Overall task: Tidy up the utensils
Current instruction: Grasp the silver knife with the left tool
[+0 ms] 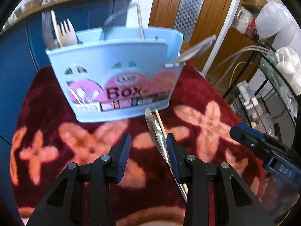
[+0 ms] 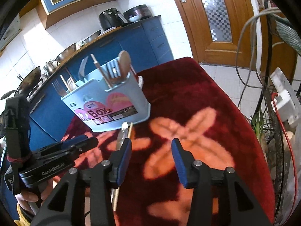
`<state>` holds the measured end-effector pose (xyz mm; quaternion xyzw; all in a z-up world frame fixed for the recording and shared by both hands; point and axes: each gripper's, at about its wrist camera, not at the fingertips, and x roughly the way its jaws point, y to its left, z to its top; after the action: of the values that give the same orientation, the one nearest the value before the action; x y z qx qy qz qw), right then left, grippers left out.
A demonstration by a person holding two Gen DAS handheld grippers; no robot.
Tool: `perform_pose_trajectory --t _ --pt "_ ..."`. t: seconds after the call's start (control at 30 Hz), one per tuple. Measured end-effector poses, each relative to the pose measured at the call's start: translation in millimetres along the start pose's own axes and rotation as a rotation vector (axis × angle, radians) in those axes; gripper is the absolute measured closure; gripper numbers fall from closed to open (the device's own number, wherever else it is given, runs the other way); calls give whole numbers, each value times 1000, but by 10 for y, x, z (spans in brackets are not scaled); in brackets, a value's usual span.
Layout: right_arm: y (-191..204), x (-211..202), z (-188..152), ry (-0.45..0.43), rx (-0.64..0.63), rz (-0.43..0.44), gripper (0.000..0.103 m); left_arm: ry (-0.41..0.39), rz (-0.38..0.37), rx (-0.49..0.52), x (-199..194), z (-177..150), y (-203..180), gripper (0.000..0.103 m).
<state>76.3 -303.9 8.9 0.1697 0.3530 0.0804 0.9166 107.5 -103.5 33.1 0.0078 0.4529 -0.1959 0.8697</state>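
Both grippers' jaws gape empty; knife and chopstick lie beside them.

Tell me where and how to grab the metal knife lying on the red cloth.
Grip the knife mid-length, across its narrow width, coming straight down from above. It lies flat, with a chopstick tight along its right side, so keep the left gripper fingers thin-side in.

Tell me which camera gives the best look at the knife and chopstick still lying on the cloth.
Left wrist. There the knife and chopstick run from the blue box down beside the open left tool, with the blade plainly visible. In the right wrist view, the right tool finger hides much of both.
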Motion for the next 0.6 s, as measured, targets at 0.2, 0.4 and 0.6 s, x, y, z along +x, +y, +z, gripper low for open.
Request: perform_pose_trajectory --t 0.2,0.4,0.6 --pt "-186 43 -49 8 37 11 54 62 5 -7 226 -39 -36 63" --pt "-316 59 -84 13 58 21 54 111 3 -21 391 -73 -49 72" --pt "-432 85 -108 17 79 26 53 141 -12 -39 519 -95 -68 89"
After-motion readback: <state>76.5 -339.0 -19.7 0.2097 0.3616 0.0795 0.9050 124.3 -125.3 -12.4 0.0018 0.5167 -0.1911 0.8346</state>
